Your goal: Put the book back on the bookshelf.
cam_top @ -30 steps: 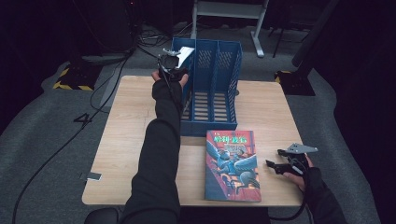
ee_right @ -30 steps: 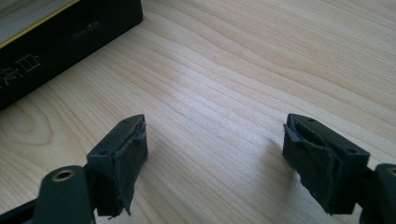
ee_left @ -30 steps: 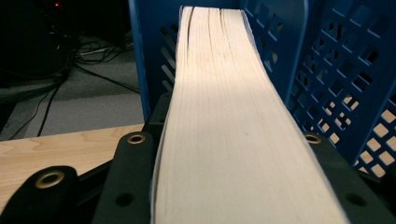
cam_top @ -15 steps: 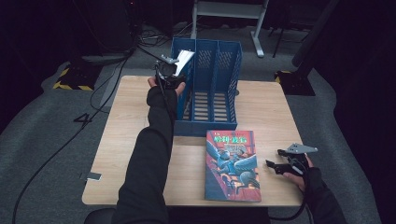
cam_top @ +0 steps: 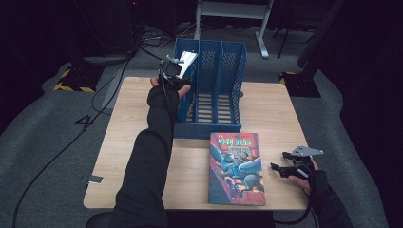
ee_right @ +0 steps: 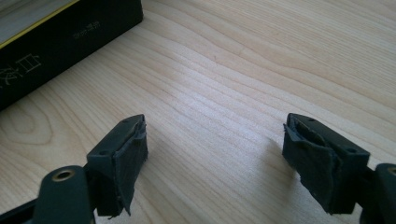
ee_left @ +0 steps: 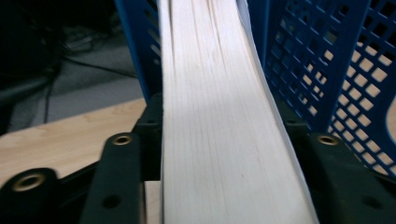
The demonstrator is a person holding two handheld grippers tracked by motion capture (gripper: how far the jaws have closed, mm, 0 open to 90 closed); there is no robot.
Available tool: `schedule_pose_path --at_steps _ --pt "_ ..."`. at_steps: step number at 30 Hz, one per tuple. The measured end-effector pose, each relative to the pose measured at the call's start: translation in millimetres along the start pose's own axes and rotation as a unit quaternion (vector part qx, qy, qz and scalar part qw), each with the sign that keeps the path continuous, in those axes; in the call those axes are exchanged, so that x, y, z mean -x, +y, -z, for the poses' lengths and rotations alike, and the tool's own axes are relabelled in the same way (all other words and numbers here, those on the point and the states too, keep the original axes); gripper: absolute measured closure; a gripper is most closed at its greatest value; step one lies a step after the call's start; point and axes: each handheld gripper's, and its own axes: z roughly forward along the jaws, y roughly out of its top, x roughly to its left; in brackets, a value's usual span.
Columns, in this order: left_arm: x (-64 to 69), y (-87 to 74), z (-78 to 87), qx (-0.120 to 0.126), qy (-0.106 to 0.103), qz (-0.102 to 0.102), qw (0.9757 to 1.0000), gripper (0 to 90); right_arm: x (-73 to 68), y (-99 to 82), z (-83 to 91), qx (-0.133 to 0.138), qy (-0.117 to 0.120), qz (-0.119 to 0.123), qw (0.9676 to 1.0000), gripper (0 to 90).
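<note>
**Work in hand:** loading books into the blue file rack at the middle of the far edge of the table.

**Done so far**
- First book: brought to the rack's left compartment, at the rack's far left corner. Stands on edge, page block facing the left gripper view, blue lattice wall just beside it.
- Left gripper: reaches over the far edge, jaws flanking the first book on both sides. Have just been opening, with the book between them. Cannot tell from the close view whether the pads press on the covers or merely lie against them.
- Probably seated in the compartment, though the book's lower edge is hidden.

**Left to do**
- Confirm that the first book stands unaided, then draw the left gripper clear.
- Second book: lies flat, cover up, at the near edge, right of the middle, just in front of the rack. Not yet gripped.
- Right gripper: rests by the near right corner, just beside the second book's right side. Jaws wide apart, bare wood between them, nothing held.
- Middle and right compartments: nothing in them.

**Estimate:** about halfway, with one book at the rack and one on the table.
</note>
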Motion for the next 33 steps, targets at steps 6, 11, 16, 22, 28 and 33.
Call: schedule_pose_path --at_steps 6,11,16,22,28,33 --pt "1.7 5.9 -2.5 -0.029 0.033 -0.016 0.9989 51.7 0.1 0.1 -0.1 0.0 0.0 0.0 1.0 22.5" --pt "3.6 8.9 -4.0 -0.025 0.04 -0.007 0.9989 59.5 0.1 0.2 -0.2 0.0 0.0 0.0 1.0 22.4" --pt "7.2 16.4 -10.1 -0.016 0.049 -0.008 0.9986 60.1 0.1 0.1 -0.2 0.0 0.0 0.0 1.0 22.5" --pt "1.8 26.5 -14.1 0.008 0.05 0.012 0.9987 60.1 0.2 0.1 -0.1 0.0 0.0 -0.002 1.0 22.5" --pt "3.3 29.9 -21.2 0.02 0.063 0.011 0.9978 60.0 0.4 0.1 -0.2 0.001 0.001 0.0 1.0 22.4" --pt "-0.8 23.0 -28.4 0.026 0.068 0.03 0.9969 60.0 0.3 0.2 -0.1 0.001 0.002 0.0 1.0 22.4"
